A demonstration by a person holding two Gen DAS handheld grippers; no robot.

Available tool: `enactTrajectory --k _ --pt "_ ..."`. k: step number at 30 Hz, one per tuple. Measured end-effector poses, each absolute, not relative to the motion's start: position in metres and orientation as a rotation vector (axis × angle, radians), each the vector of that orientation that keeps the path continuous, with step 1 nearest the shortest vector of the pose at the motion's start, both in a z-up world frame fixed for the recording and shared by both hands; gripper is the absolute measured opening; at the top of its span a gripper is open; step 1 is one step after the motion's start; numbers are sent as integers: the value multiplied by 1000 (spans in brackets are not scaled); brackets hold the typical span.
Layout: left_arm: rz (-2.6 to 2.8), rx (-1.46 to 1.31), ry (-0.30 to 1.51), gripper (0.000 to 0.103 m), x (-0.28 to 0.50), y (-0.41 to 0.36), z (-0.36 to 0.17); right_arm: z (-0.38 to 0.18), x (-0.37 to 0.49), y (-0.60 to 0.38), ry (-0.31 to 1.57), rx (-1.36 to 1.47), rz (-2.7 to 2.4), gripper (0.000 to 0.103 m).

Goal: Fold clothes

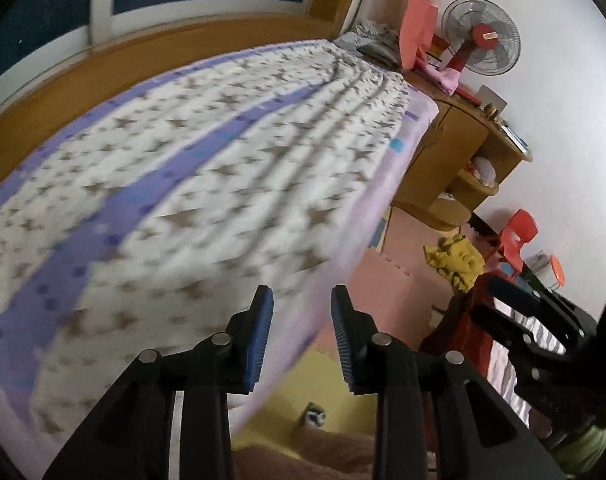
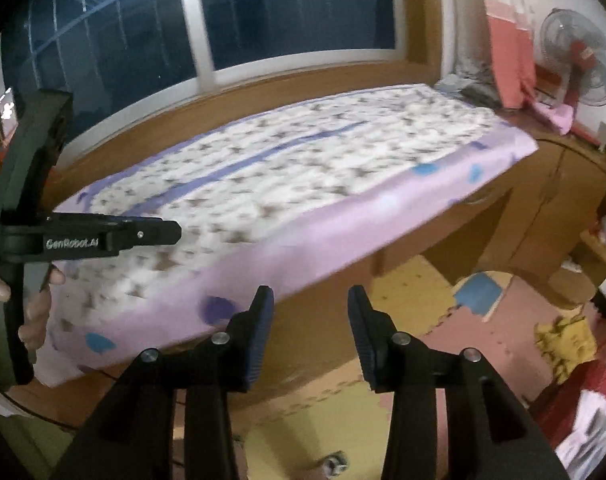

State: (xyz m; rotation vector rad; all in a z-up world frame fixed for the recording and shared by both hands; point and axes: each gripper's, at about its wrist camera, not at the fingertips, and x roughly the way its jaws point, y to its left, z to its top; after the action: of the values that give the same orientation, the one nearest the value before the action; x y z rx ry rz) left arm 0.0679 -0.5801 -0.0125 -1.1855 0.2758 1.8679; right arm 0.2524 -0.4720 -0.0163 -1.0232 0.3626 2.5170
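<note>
My left gripper (image 1: 302, 340) stands open over the near edge of the bed (image 1: 207, 168), with nothing between its blue pads. My right gripper (image 2: 311, 336) is also open and empty, out past the bed's lilac side (image 2: 343, 220) above the foam floor mats. A pink-and-white striped garment (image 1: 511, 364) lies low at the right beside something red, behind the right gripper (image 1: 485, 298); the right wrist view shows the garment (image 2: 595, 420) at its bottom right corner. On the floor lies a crumpled yellow garment (image 1: 455, 260) (image 2: 563, 340). No clothing lies on the bed's star-patterned sheet (image 2: 287, 160).
A hand (image 2: 35, 312) holds the left gripper (image 2: 175, 233) at the left of the right wrist view. A wooden desk (image 1: 455, 140) with a red fan (image 1: 481, 36) stands past the bed's far end. A red chair (image 1: 519, 236) stands on coloured floor mats (image 2: 423, 300). A dark window (image 2: 295, 12) runs behind the bed.
</note>
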Motion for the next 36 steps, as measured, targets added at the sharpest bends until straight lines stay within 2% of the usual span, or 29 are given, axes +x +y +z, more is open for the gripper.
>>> enactTrajectory --k 7,13,23,36 --pt "1882 -1212 322 30 89 -503 -15 -23 288 -408 409 -1023 2485 39" --pt "1924 -1177 368 30 82 -441 -20 -34 279 -346 470 -1075 2471 39" --pt "1973 -1199 325 30 42 -339 -33 -27 215 -246 283 -1187 2539 39" --pt "2080 -1243 343 30 17 -271 -33 -31 144 -131 250 -1232 2437 39"
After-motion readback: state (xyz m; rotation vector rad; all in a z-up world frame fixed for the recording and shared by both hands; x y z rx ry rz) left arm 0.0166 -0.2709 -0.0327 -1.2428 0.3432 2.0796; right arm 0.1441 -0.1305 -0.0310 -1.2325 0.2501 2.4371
